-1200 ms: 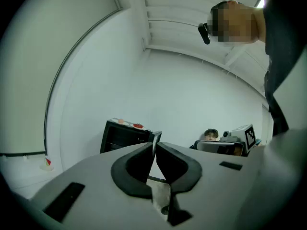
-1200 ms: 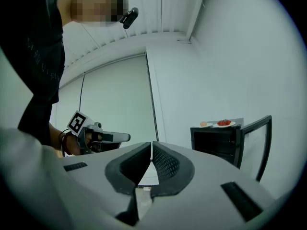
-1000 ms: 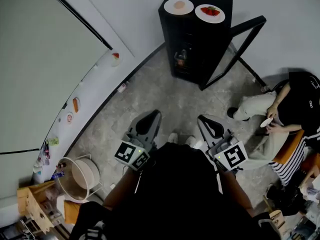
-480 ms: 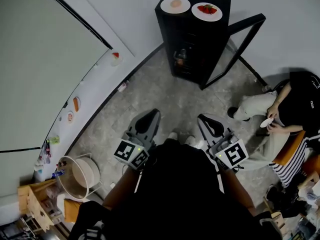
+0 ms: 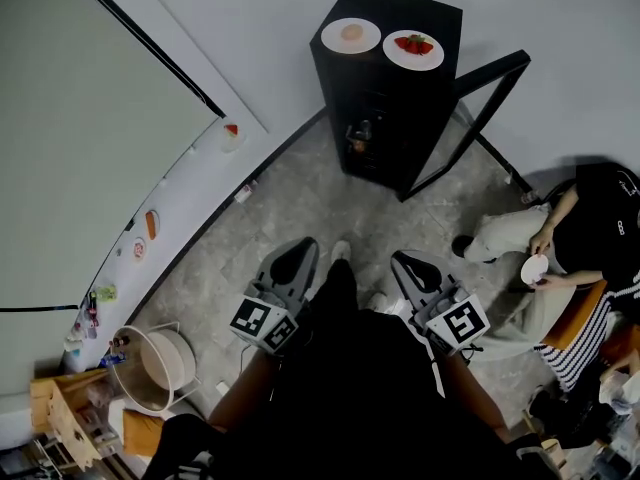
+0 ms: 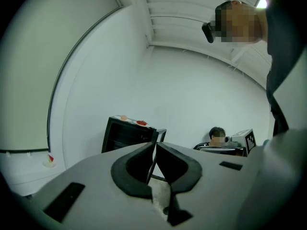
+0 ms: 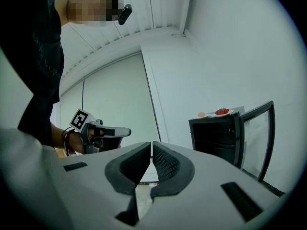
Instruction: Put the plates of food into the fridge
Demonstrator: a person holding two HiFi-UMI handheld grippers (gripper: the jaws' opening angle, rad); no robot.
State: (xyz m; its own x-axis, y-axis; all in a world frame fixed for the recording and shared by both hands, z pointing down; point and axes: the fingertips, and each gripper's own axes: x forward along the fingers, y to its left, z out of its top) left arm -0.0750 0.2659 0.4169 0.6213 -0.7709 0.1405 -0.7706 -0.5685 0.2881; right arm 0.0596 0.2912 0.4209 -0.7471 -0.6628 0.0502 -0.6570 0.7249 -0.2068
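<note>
Foot [image 5: 341, 251] stepped forward, grey floor [image 5: 300, 193]; left claw [image 6: 154, 148], right claw [image 7: 151, 148] clenched; fridge [image 5: 390, 98] open.

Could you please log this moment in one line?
left claw: shut, empty | right claw: shut, empty | two white food plates: atop black fridge, door open

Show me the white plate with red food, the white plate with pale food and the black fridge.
white plate with red food [image 5: 398, 58], head view, bare rim.
white plate with pale food [image 5: 333, 40], head view, bare rim.
black fridge [image 5: 400, 3], head view, bare top.
</note>
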